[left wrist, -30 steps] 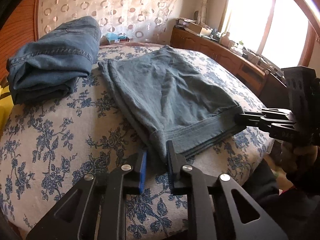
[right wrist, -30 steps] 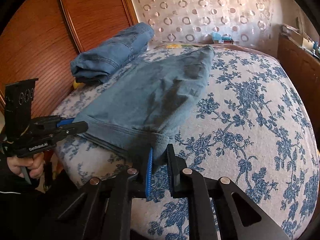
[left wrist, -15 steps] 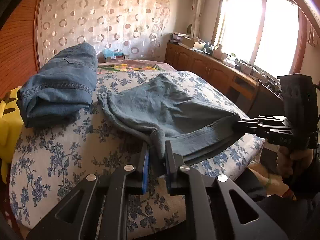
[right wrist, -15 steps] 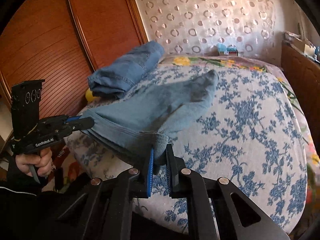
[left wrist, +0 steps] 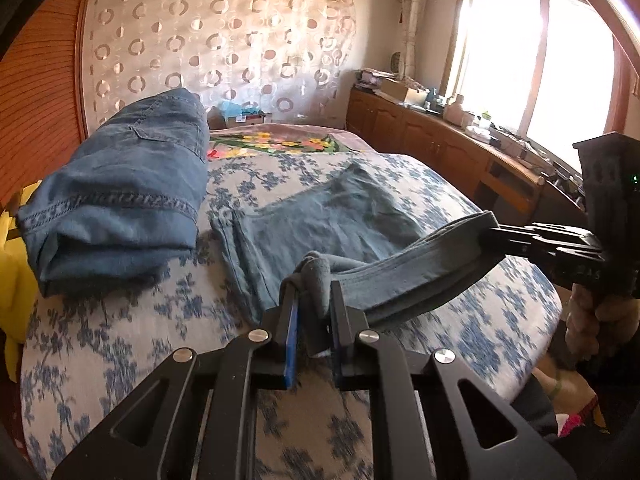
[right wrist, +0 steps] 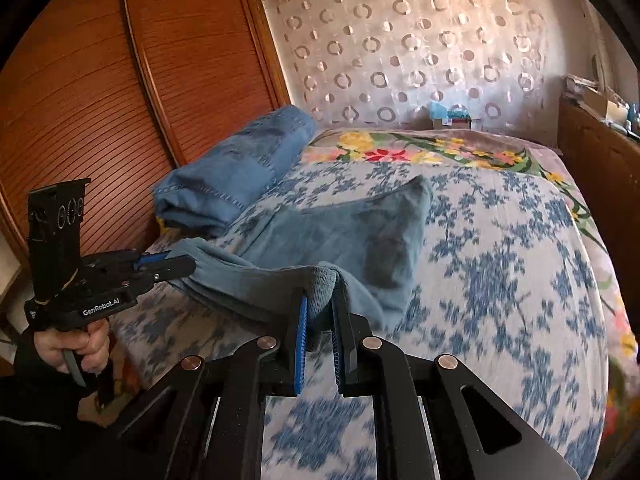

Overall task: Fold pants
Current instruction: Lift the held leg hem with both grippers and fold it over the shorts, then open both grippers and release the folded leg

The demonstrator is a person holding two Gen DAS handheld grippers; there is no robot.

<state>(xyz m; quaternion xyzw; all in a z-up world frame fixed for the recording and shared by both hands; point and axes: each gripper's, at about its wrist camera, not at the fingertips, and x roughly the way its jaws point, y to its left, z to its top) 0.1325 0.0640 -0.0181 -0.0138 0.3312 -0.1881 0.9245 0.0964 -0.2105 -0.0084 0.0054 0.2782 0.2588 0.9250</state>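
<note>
Left gripper (left wrist: 314,300): we've got it at the bottom centre of the left wrist view, fingers (left wrist: 289,320) pinching a bunched corner of the pants' hem edge. It also shows at the left of the right wrist view (right wrist: 176,264), clamped on the same edge.

Right gripper (right wrist: 320,316): bottom centre of its own view, fingers (right wrist: 301,332) pressed onto the other corner of that edge. In the left wrist view it sits at the right (left wrist: 496,236), cloth in its grip.

Pants (left wrist: 332,216): grey-blue, in the middle of both views (right wrist: 340,232). The near edge is lifted off the bed and hangs as a band between our two grippers, while the far part lies flat on the bedspread.

Bed (left wrist: 100,344): white spread with blue flowers, a brighter floral blanket (right wrist: 400,152) across the far end.

Folded jeans (left wrist: 120,200): a darker blue stack at the left of the frame, just beside the pants, resting on the bed; upper left-centre in the right wrist view (right wrist: 236,172).

Hands: our right hand (left wrist: 592,316) grips its handle at the right edge, the left hand (right wrist: 76,348) at the lower left.

Background: wooden wardrobe (right wrist: 100,80) upper left, patterned curtain (left wrist: 220,40) behind the bed, bright window (left wrist: 540,60) upper right.
</note>
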